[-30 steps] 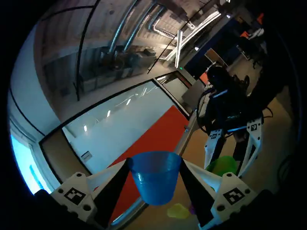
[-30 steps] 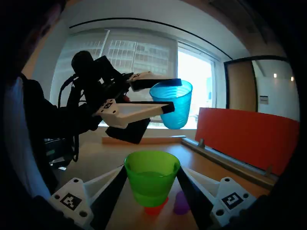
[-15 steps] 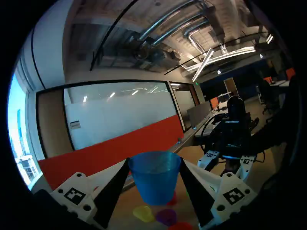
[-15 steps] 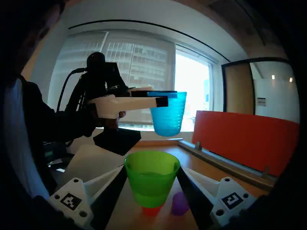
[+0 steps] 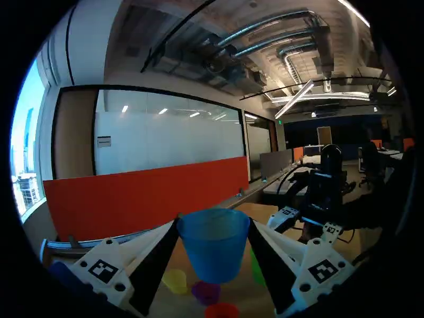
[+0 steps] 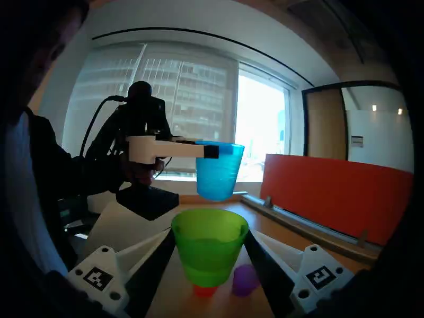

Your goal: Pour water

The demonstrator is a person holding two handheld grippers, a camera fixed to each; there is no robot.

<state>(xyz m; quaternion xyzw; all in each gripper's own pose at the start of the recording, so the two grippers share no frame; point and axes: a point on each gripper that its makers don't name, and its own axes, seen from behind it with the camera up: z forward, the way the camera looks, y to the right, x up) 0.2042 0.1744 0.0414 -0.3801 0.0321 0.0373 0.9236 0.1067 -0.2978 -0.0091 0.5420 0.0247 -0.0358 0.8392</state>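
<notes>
Where the left claw [image 5: 212,227] closes: both fingers clamp an upright translucent blue plastic cup [image 5: 213,252].
Right claw [image 6: 210,234]: fingers pressed on an upright translucent green plastic cup [image 6: 210,252].
Blue cup: above and beyond the right claw, clear of the green cup.
Tabletop [image 6: 275,225]: wooden, under both claws.

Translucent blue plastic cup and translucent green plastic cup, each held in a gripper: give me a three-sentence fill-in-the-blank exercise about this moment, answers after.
1. The left gripper holds the translucent blue plastic cup between its two ____.
2. The right gripper is shut on the translucent green plastic cup, which stands ____.
3. Past the green cup in the right gripper view, a small red cup sits on the wooden table beside a small ____ one.

Missing words: fingers; upright; purple.
</notes>
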